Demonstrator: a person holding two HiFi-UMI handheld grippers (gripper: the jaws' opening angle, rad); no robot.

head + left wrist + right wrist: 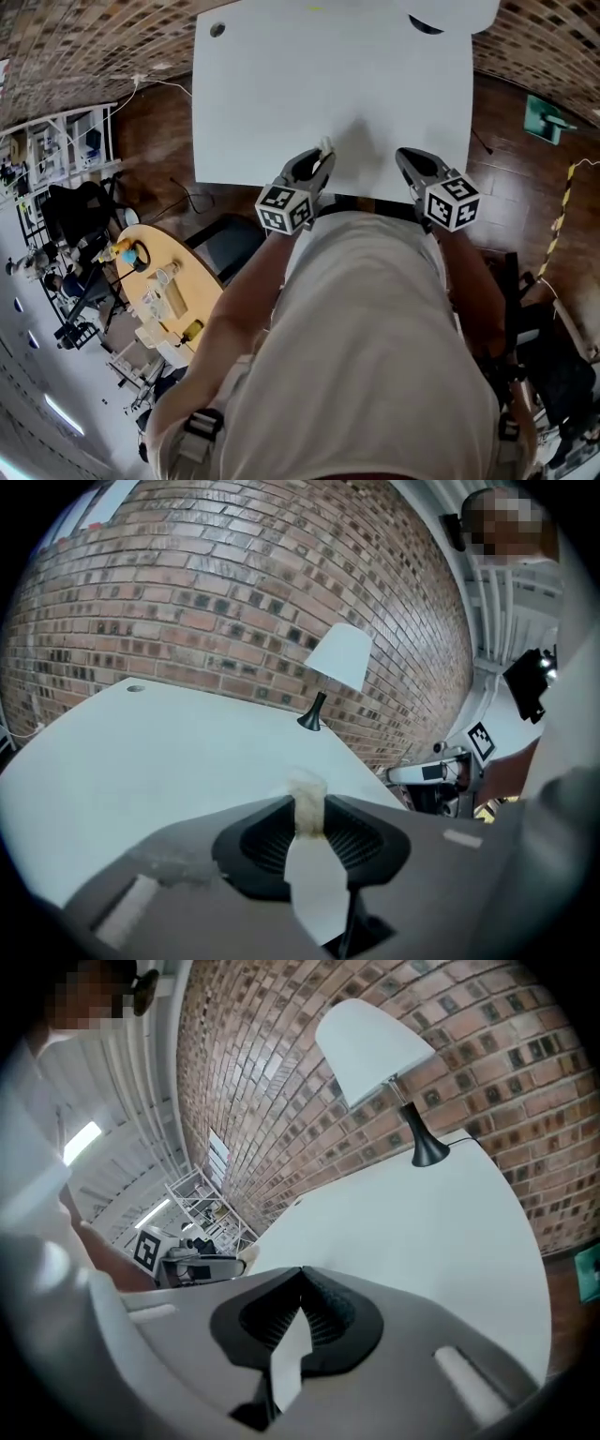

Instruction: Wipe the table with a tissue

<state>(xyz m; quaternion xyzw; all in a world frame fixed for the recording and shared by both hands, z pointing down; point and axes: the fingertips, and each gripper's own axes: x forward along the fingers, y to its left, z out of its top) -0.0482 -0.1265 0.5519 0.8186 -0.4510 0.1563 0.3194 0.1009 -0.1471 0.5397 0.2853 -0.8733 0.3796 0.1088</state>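
White table (281, 103) beside brick wall (234, 602)

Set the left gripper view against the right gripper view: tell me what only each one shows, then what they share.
Only the left gripper view: a tissue pinched between the jaws of the left gripper, and a round hole in the table top.
Only the right gripper view: the right gripper, jaws together on nothing, and metal shelving in the background.
Both: the white table, the white-shaded lamp and the brick wall.
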